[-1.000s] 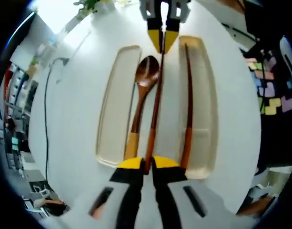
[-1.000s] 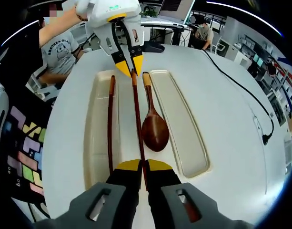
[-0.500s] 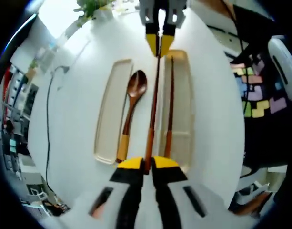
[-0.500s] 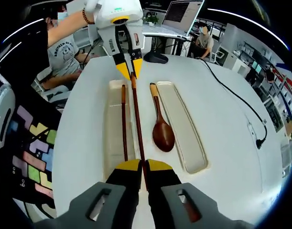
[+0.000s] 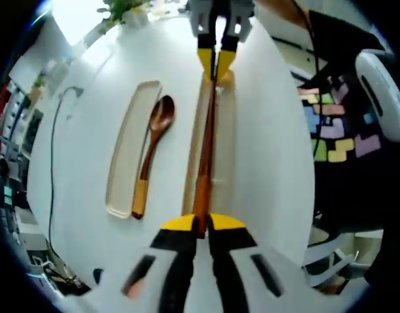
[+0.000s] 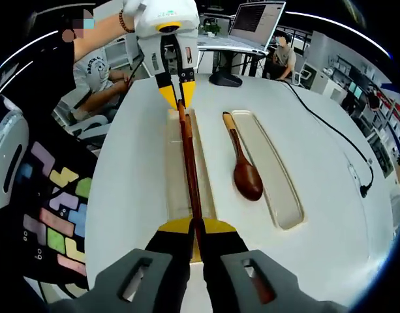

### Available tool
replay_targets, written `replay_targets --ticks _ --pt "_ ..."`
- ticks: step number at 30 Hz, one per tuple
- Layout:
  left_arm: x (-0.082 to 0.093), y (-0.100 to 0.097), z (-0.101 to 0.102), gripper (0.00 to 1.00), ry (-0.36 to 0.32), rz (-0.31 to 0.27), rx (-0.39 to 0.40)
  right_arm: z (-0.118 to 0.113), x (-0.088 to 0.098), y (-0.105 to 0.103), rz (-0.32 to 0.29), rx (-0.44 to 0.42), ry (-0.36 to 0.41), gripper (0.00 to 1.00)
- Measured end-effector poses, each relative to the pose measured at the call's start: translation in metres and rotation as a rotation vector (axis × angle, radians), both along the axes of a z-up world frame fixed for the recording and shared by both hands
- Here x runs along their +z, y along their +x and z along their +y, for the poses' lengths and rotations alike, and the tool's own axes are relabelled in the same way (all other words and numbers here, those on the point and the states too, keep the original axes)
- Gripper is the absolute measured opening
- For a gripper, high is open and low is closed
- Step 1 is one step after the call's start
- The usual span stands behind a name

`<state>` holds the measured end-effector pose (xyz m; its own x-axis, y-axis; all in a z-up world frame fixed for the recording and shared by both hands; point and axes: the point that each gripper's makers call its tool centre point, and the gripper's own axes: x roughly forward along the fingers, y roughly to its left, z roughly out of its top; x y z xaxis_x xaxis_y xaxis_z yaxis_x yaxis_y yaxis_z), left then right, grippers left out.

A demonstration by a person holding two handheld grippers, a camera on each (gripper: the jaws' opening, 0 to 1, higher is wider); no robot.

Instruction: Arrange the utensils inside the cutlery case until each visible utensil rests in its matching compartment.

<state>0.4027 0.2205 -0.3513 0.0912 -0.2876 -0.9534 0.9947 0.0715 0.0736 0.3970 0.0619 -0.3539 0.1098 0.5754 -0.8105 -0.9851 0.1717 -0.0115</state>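
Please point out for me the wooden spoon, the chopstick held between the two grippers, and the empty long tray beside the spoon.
wooden spoon (image 6: 248, 180): right gripper view, on its bowl.
chopstick (image 6: 188, 171): right gripper view, middle of its shaft.
long tray (image 5: 124, 155): left gripper view, on its bare floor.

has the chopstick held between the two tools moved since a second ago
Yes. The chopstick went from the gap beside the spoon to over the tray.
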Motion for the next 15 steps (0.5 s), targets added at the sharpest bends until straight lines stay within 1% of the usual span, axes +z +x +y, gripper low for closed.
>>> replay_targets --ticks 3,5,11,13,15 --pt "-0.0035 -0.0049 -0.0010 0.07 0.001 0.022 -0.004 -0.0015 -0.0034 -0.0039 0.024 -0.003 -0.009 0.02" --pt "-0.0046 -0.0069 -0.0010 0.07 0.002 0.034 -0.005 -0.0017 -0.0039 -0.0037 0.043 -0.020 -0.001 0.02" --pt "-0.0057 -0.0070 0.0006 0.07 0.000 0.048 0.005 -0.0003 -0.0049 -0.0041 0.079 -0.034 0.016 0.02" --pt "-0.0059 -0.0060 0.0006 0.07 -0.005 0.037 0.004 0.0002 -0.0075 -0.0052 0.091 -0.033 0.010 0.02" --pt "-0.0064 -0.0071 0.0017 0.07 -0.001 0.039 -0.003 0.0017 -0.0099 -0.0066 0.105 -0.034 0.013 0.02"
